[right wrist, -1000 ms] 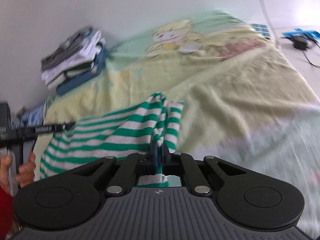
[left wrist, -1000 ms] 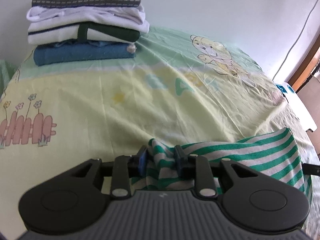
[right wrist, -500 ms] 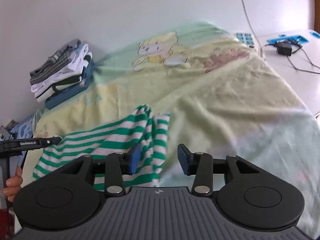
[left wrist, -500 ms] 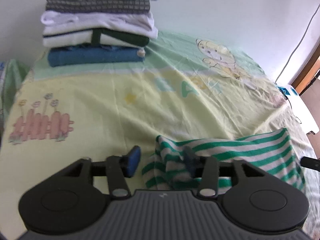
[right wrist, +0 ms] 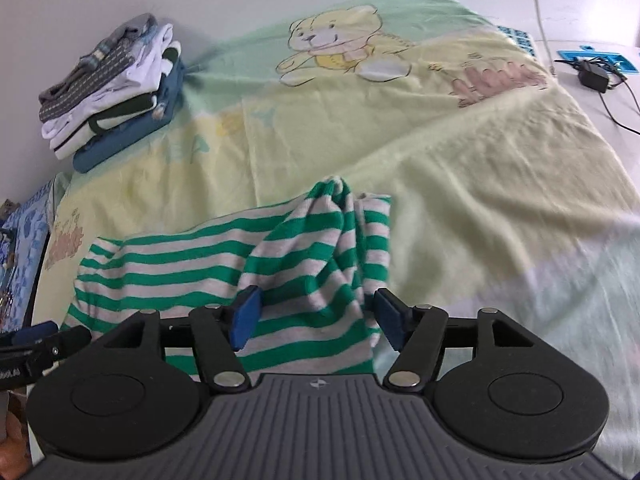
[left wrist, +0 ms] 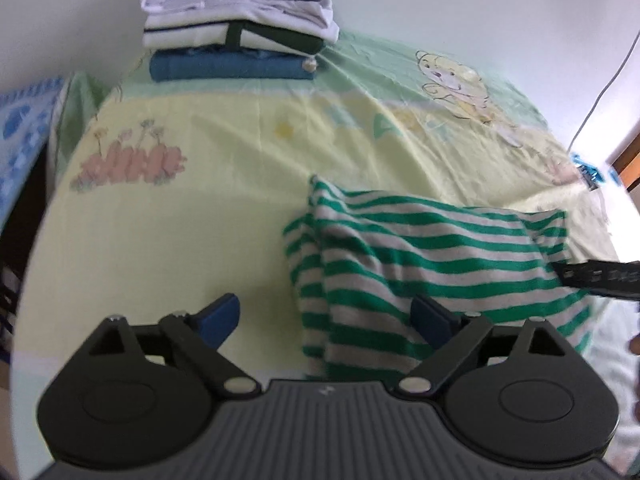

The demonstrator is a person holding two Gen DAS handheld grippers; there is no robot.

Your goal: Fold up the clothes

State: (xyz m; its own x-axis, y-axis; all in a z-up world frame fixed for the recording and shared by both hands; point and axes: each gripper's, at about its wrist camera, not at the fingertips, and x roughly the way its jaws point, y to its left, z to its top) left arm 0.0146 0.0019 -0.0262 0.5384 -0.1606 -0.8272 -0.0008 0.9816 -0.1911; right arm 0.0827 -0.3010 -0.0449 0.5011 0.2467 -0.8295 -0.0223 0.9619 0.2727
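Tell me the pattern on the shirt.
Green and grey stripes on the shirt; clearest in right wrist view.

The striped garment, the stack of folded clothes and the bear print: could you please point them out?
striped garment (right wrist: 304, 264): right wrist view, bunched middle fold.
stack of folded clothes (left wrist: 236, 28): left wrist view, white layer mid-stack.
bear print (right wrist: 336, 38): right wrist view, bear's chest.

The striped garment (right wrist: 256, 264) lies on the bed (right wrist: 460, 184) near its front edge; the stack of folded clothes (right wrist: 116, 88) sits at the far left corner.
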